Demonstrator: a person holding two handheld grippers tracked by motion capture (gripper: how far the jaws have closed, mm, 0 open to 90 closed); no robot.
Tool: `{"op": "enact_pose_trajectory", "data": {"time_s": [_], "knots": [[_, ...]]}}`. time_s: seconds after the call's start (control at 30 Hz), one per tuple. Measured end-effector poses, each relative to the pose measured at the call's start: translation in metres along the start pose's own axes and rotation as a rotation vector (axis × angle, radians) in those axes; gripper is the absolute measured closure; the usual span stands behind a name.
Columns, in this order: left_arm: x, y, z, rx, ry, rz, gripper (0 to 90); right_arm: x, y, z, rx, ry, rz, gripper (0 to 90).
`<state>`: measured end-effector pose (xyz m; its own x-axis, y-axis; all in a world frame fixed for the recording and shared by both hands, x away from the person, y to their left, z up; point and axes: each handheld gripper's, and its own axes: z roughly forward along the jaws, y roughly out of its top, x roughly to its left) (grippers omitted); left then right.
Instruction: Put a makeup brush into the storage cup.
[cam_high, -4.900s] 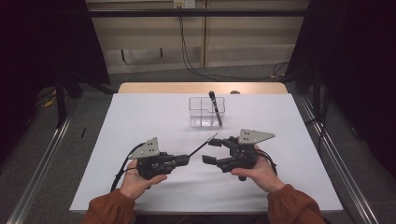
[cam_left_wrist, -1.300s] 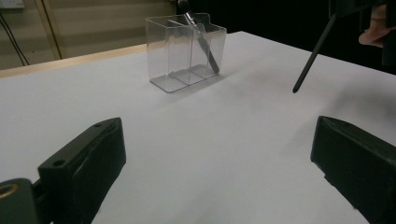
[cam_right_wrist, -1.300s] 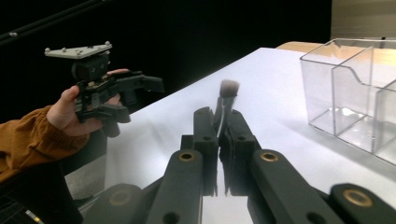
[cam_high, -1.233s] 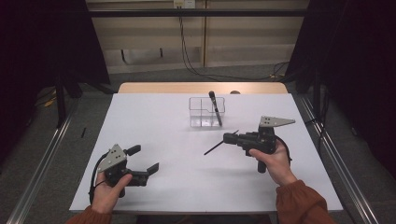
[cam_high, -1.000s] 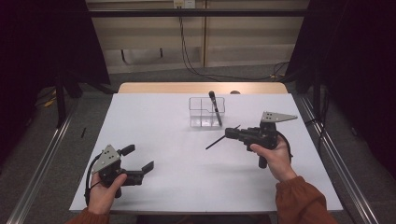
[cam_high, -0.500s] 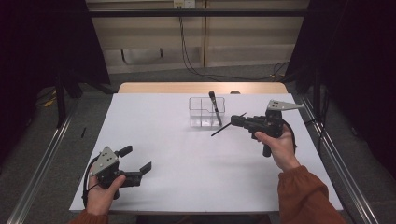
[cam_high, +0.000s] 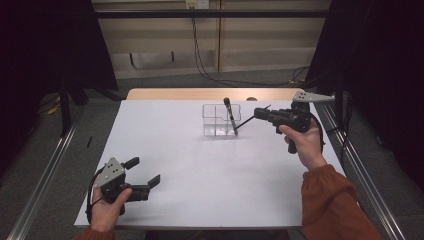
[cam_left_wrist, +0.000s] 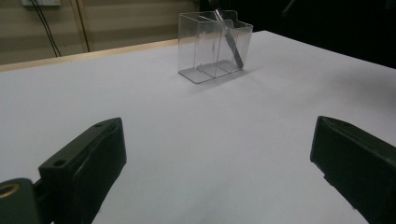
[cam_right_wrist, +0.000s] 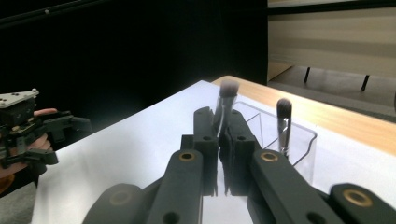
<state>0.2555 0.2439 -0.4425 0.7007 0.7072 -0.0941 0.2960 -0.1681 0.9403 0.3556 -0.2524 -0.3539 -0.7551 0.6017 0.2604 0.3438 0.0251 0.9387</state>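
Clear plastic is what I am aiming at: from the high view, the organizer (cam_high: 220, 120) is sitting at twelve o'clock on the white table (cam_high: 200, 170), one brush (cam_high: 229, 114) already leaning inside, while my right gripper (cam_high: 260, 114) is clamping a second brush (cam_high: 243, 123) beside it at three o'clock. In the left gripper view, my left gripper (cam_left_wrist: 219, 158) is gaping wide over bare table. In the right gripper view, the held brush's head is pointing up. I am judging that its slanted handle could catch the wall and tip the organizer.
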Motion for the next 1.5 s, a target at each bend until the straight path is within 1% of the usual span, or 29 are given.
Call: {"op": "enact_pose_trajectory", "data": {"time_s": [0.17, 0.33, 0.53, 0.7, 0.83, 1.0, 1.17, 1.3, 1.4, 1.5], "knots": [[0.0, 0.0, -0.001, 0.004, 0.001, 0.011, 3.5, -0.002, 0.01, 0.0, -0.007, -0.014, -0.019, 85.5], [-0.001, 0.001, 0.0, 0.007, -0.006, 0.026, 3.4, -0.005, 0.02, 0.006, 0.011, -0.046, -0.032, 85.4], [0.001, 0.001, -0.001, 0.008, 0.0, 0.024, 3.4, -0.007, 0.03, 0.014, 0.03, -0.071, -0.059, 85.4], [0.001, 0.001, -0.001, 0.008, 0.001, 0.015, 3.4, -0.009, 0.036, 0.02, 0.05, -0.096, -0.071, 85.5], [0.001, 0.001, -0.001, 0.009, 0.002, 0.016, 3.3, -0.012, 0.039, 0.028, 0.098, -0.127, -0.08, 85.5], [0.001, 0.001, -0.001, 0.01, 0.001, 0.019, 3.3, -0.016, 0.041, 0.035, 0.116, -0.142, -0.065, 85.5], [0.0, 0.001, -0.001, 0.008, 0.002, 0.017, 3.2, -0.017, 0.044, 0.045, 0.166, -0.168, -0.072, 85.5], [0.001, 0.001, -0.001, 0.013, 0.002, 0.018, 3.2, -0.02, 0.046, 0.051, 0.201, -0.178, -0.078, 85.5], [0.001, 0.001, -0.001, 0.012, 0.004, 0.02, 3.3, -0.023, 0.047, 0.055, 0.23, -0.189, -0.07, 85.4], [0.001, 0.001, -0.001, 0.015, 0.004, 0.021, 3.2, -0.025, 0.047, 0.059, 0.256, -0.19, -0.065, 85.5]]}}
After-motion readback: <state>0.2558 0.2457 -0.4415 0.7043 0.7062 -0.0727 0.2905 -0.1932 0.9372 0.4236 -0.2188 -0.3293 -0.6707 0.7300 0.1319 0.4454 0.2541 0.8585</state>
